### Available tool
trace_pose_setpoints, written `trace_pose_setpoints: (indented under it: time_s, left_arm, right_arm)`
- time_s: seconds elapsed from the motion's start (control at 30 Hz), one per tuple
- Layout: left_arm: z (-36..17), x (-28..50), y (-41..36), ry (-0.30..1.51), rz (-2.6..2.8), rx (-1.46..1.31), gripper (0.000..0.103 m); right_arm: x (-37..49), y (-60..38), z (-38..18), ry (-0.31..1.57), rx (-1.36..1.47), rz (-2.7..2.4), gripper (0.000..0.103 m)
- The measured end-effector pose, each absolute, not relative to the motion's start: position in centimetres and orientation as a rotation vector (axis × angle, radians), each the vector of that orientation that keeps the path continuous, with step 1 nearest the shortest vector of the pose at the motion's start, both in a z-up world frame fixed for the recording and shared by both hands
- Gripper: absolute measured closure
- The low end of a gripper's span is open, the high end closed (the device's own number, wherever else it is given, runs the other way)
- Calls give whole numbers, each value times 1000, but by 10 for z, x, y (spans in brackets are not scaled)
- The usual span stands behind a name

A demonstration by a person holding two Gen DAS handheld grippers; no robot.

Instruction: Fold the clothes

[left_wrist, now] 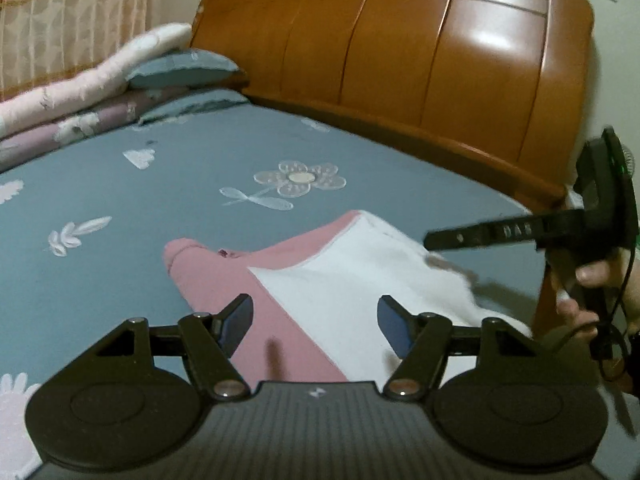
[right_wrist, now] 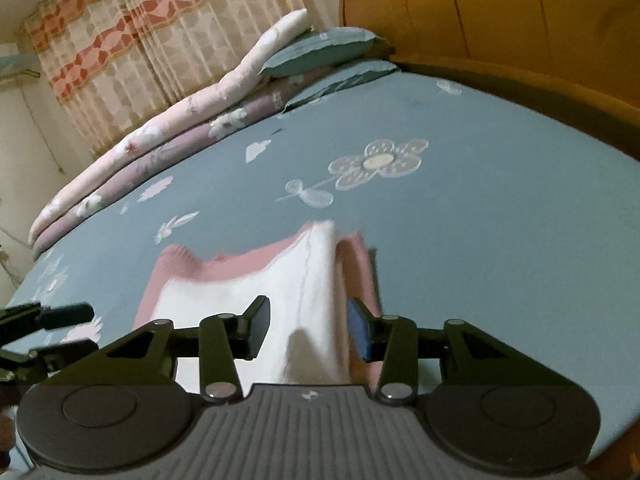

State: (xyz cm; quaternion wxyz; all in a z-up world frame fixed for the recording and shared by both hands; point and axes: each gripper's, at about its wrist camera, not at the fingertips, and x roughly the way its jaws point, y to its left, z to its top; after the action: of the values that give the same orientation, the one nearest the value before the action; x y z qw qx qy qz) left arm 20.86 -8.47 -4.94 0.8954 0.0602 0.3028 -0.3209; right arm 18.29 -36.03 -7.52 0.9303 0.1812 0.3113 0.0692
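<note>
One garment point(left_wrist: 320, 276), pink and white, lies on my blue bedsheet point(left_wrist: 168, 184), partly doubled over itself; whether more folds remain I cannot judge. My left tongs point(left_wrist: 316, 322) hover over it, spread, holding nothing. My right tongs point(right_wrist: 308, 328) likewise, spread beside a raised white ridge. Containers: none seen.

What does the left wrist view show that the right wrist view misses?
Only left wrist: the person's hand gripping the right tongs, seen from the side, jaw state unclear.

Only right wrist: the right tongs head-on, open around the garment's raised white fold.

Both: the pink-and-white garment on the blue floral bedsheet, the wooden headboard, the open left tongs.
</note>
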Motion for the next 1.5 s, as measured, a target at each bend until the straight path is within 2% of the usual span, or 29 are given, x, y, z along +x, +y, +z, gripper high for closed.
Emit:
trace_pose_setpoints:
  time_s: [0.27,0.3,0.37,0.47,0.6,0.67,0.87,1.07,1.13,1.2,1.23,1.5]
  left_arm:
    - [-79,238,-93,673,-660,107,35]
    - [-80,240,-93,671,-662,100,35]
    - [-80,243,-92,671,-653,94,35]
    - [-77,244,-93,656,-652,105,35]
    - [-75,247,-102,605,-655,151,34]
    - [-84,257,-109,642,-654,161,34]
    - [-99,278,-113,700,-630,115,33]
    - [-89,261,-112,707,-635,121,34]
    - [-88,254,-110,719,-641,106,34]
    - [-87,247,-108,732,-647,90,34]
    - [-87,243,-107,738,-650,82,34]
    - [-82,215,-99,789,-674,20,34]
  right_arm:
    - [261,-363,-99,694,344,169,56]
    - [268,-362,-104,708,337,174,58]
    - [276,-357,-110,719,316,198,75]
    - [267,-355,-104,669,286,208,85]
    - [251,-358,-86,560,281,181,86]
    - [249,-360,-83,531,278,165,86]
    - [269,-368,-118,630,303,154,85]
    - [243,-383,-93,597,370,182,82]
    - [229,-387,-81,577,375,195,78]
    - [215,-389,-68,553,389,224,60]
    - [209,-387,-63,553,399,260,56]
    - [188,-377,-69,626,427,379,55]
